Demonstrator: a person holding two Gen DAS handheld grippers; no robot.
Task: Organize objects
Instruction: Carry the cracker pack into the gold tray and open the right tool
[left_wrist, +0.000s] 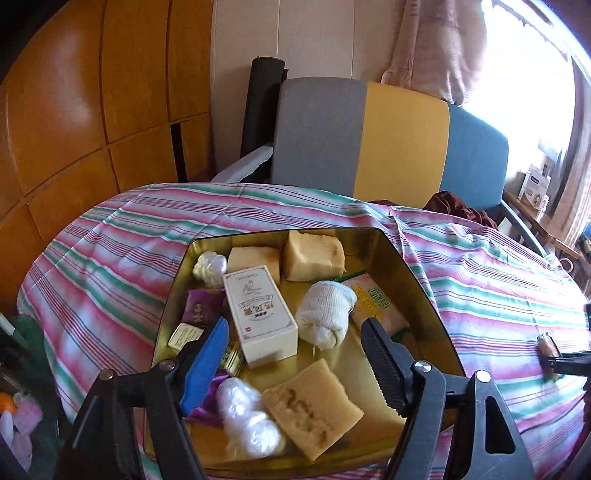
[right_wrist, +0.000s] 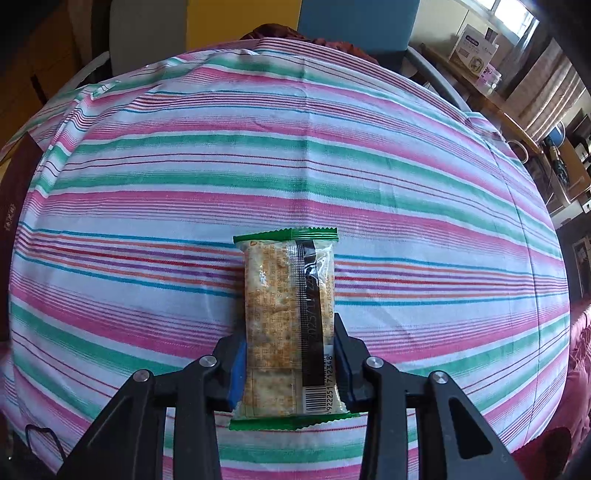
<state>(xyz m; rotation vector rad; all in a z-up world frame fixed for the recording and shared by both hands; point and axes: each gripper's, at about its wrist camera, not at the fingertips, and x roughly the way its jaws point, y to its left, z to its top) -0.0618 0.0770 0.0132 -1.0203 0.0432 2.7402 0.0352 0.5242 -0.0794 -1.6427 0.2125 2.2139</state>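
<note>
A gold tin (left_wrist: 417, 280) sits on the striped cloth (left_wrist: 110, 258). It holds a white carton (left_wrist: 258, 317), a rolled white sock (left_wrist: 323, 314), three tan soap-like blocks (left_wrist: 312, 402), plastic-wrapped white bundles (left_wrist: 247, 417), a purple pouch (left_wrist: 201, 308) and a cracker packet (left_wrist: 376, 306). My left gripper (left_wrist: 295, 325) hangs open over the tin, nothing between its fingers. My right gripper (right_wrist: 290, 336) is shut on another green-edged cracker packet (right_wrist: 284, 295), just above the striped cloth (right_wrist: 295, 166). It also shows at the right edge of the left wrist view (left_wrist: 569, 360).
A grey, yellow and blue chair (left_wrist: 369, 140) stands behind the table, with wooden cabinets (left_wrist: 92, 92) to the left. Cardboard boxes (right_wrist: 472, 48) rest on a side shelf at the right. A dark maroon object (right_wrist: 14, 192) lies at the cloth's left edge.
</note>
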